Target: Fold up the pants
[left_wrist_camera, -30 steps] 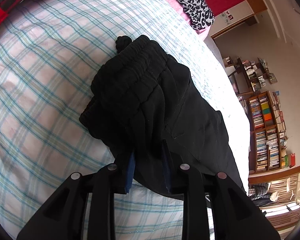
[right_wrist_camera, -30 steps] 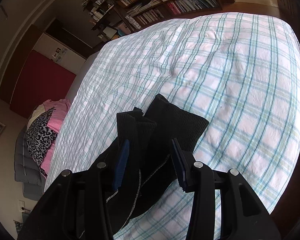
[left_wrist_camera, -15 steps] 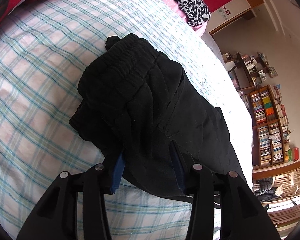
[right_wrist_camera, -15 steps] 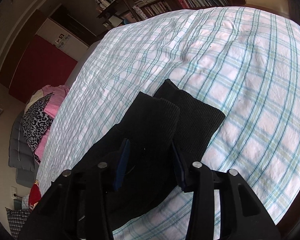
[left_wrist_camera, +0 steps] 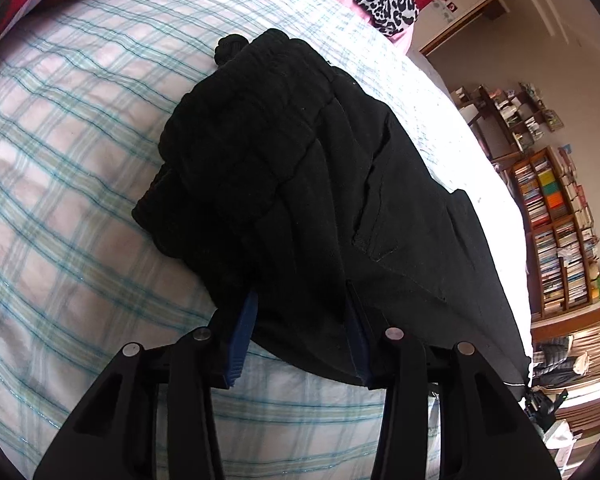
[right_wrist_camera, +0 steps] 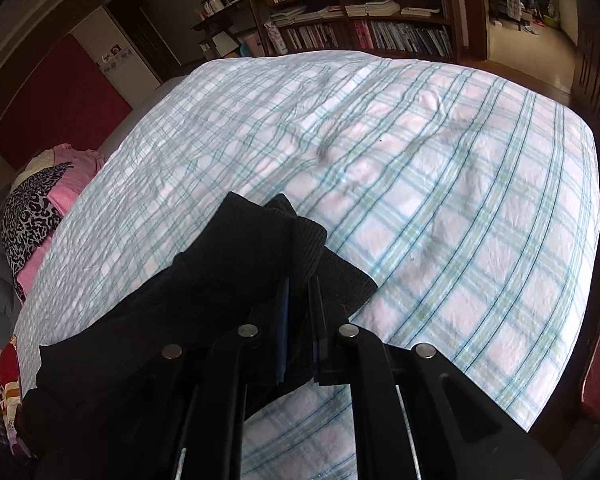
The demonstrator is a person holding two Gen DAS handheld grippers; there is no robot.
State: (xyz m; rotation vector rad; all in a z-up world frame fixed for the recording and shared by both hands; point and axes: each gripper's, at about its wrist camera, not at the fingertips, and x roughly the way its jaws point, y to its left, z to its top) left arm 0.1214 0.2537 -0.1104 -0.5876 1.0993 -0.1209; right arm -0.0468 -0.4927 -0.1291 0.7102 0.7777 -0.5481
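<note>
Plaid-sheeted bed (left_wrist_camera: 60, 184) bearing black pants (left_wrist_camera: 300, 184), waistband end bunched. Left gripper (left_wrist_camera: 300, 320): fingers apart, a fold of fabric lying between them. Right gripper (right_wrist_camera: 300, 320): jaws closing, nearly together, pinching the ribbed cuffs (right_wrist_camera: 332, 268)

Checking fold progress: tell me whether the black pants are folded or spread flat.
Partly folded: the black pants lie bunched on the plaid bedsheet, waistband crumpled, cuffs overlapped.
</note>
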